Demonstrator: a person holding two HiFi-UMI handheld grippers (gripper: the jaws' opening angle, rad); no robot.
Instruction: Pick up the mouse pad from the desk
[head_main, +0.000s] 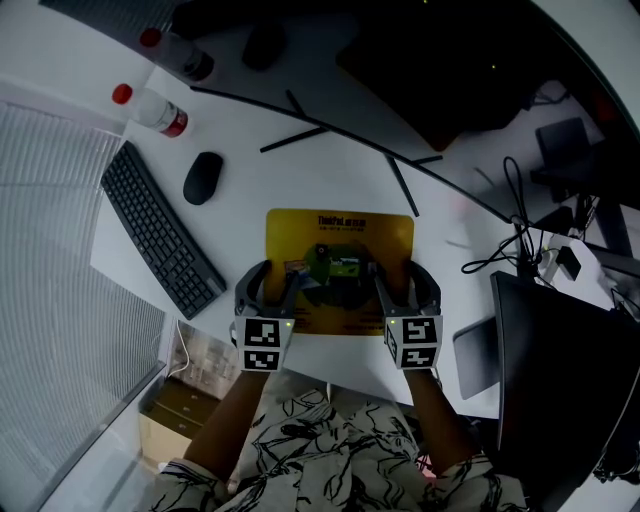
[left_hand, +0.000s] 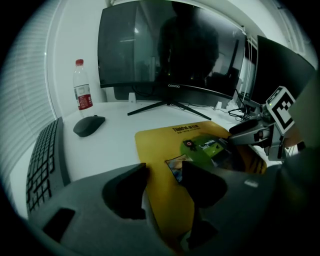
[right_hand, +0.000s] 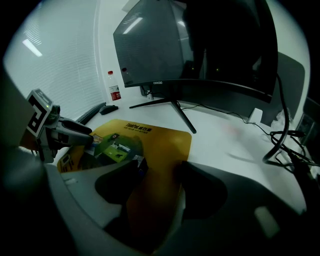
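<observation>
- Black keyboard (head_main: 160, 232) is lying slantwise at the left of the white desk (head_main: 250, 190), near its left edge.
- Clear water bottle (left_hand: 82, 91) with red cap and red label is standing upright behind the keyboard's far end.
- Black mouse (head_main: 203, 177) is sitting just right of the keyboard, apart from it and left of the pad's far corner.
- Left gripper (left_hand: 162, 172) is hovering low over the pad's near left corner. Its jaws are standing apart: the left jaw is over bare desk, the right jaw is over the pad, and the pad's left edge is running between them. They are pinching nothing.
- Mouse pad (head_main: 340, 235) is lying on the desk in front of the person, between the two grippers' jaws at its near edge. It is looking mustard yellow, rectangular, with rounded corners. Dark lettering is running along the far edge, a round green graphic with small picture panels is filling the middle, and fine print is showing at the near corners.
- Right gripper (right_hand: 157, 172) is mirroring the left one at the pad's near right corner. Its jaws are also parted, with yellow pad showing in the gap.
- Curved monitor (right_hand: 190, 55) is standing behind the pad, with its black stand legs (head_main: 300, 135) splaying across the desk.
- Dark cables (head_main: 515, 235) are trailing at the right, beside a second dark screen (head_main: 560, 370).
</observation>
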